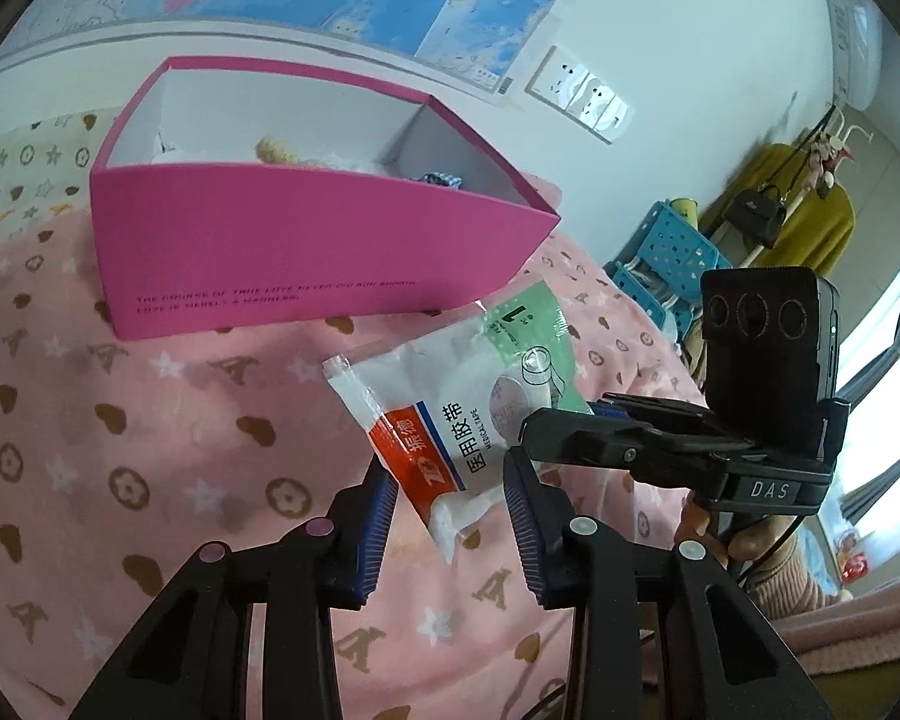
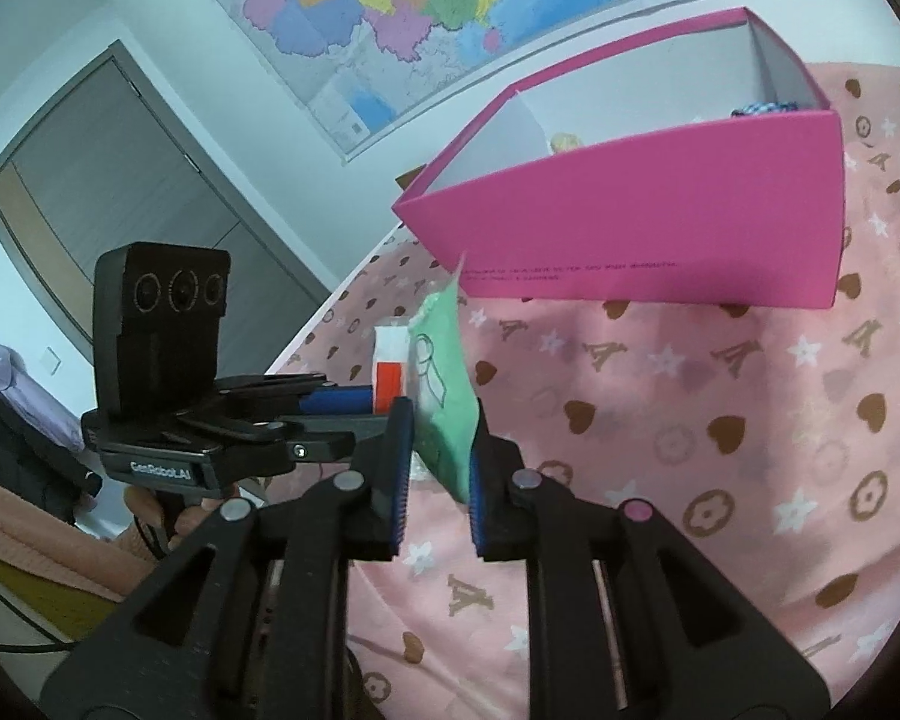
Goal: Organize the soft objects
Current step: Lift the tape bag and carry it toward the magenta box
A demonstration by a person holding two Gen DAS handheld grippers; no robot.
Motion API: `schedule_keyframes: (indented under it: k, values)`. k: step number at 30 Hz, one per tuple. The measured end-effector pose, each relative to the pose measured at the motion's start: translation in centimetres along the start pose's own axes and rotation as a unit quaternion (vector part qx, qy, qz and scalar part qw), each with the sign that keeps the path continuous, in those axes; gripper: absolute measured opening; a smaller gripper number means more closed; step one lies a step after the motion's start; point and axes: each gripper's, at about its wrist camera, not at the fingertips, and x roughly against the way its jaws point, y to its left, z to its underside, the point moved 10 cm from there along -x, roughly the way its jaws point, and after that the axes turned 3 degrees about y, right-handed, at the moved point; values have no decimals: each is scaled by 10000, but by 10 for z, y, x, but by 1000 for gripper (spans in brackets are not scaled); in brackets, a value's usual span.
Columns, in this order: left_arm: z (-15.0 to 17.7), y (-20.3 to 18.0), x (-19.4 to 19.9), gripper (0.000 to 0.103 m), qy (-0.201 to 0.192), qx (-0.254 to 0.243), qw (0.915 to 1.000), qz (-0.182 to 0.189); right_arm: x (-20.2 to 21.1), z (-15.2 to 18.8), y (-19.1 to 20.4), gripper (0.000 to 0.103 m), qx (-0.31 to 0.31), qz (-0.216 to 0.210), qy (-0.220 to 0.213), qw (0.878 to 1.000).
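A sealed packet of medical tape [image 1: 456,414] hangs in the air above a pink bedspread [image 1: 150,420] printed with brown hearts, flowers and white stars. Both grippers have hold of it. In the left wrist view the left gripper [image 1: 450,504] has its blue ribbed pads set narrow on the packet's lower, red-and-white end, the plastic pinched between them. The right gripper [image 1: 570,414] reaches in from the right of that view and clamps the packet's green upper end, its camera block standing up behind the fingers.

The right wrist view shows the same grip edge-on: the right gripper [image 2: 441,462] has its pads drawn close on the green part of the packet [image 2: 444,408], which stands nearly upright between them, while the left gripper [image 2: 354,399] comes in from the left and meets the red-and-white end (the exact contact is partly hidden by the right gripper's near finger).

Behind the packet, and apart from it, an open pink box [image 1: 306,252] with white inner walls sits on the bedspread, a line of small dark print along its near side. Inside it a pale yellow fuzzy thing [image 1: 276,150] and a bit of blue checked cloth [image 1: 441,179] show above the rim. A map [image 2: 426,6] hangs on the wall beyond
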Motion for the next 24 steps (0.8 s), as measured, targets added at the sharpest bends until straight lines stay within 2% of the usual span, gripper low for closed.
schedule_keyframes:
  k: [7, 24]
  values:
    - [-9, -6, 4, 36, -42, -160, 9998, -62, 8, -6, -2, 22, 102, 171, -100, 9998]
    - [-46, -25, 9, 36, -169, -574, 9979, -238, 36, -32, -6, 23, 318, 384, -422, 9979]
